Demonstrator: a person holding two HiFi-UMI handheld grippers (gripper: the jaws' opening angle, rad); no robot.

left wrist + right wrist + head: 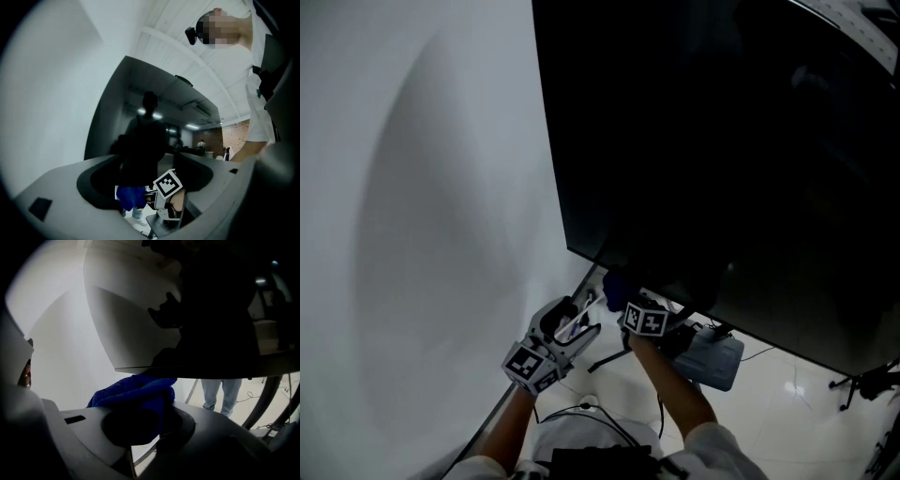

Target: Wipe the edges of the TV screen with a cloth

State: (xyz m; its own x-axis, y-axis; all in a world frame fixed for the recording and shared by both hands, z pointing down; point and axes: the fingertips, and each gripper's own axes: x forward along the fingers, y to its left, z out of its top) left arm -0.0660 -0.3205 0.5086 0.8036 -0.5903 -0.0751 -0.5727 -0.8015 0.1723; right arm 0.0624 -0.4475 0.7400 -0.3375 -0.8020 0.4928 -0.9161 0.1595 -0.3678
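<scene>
The right gripper [146, 422] has its jaws clamped on a bunched blue cloth [136, 392]. The cloth sits right under the bottom edge of the TV [722, 141], at the TV's corner nearest the wall [422, 187], and seems to touch the frame, though the dim view leaves that unsure. To wipe well, I judge the cloth should be pressed up onto the frame and drawn evenly along the TV's edge, hard jaws kept off the screen. The left gripper [581, 317], jaws wide with nothing between them, hangs just below that same TV corner and is best kept out of the cloth's path.
</scene>
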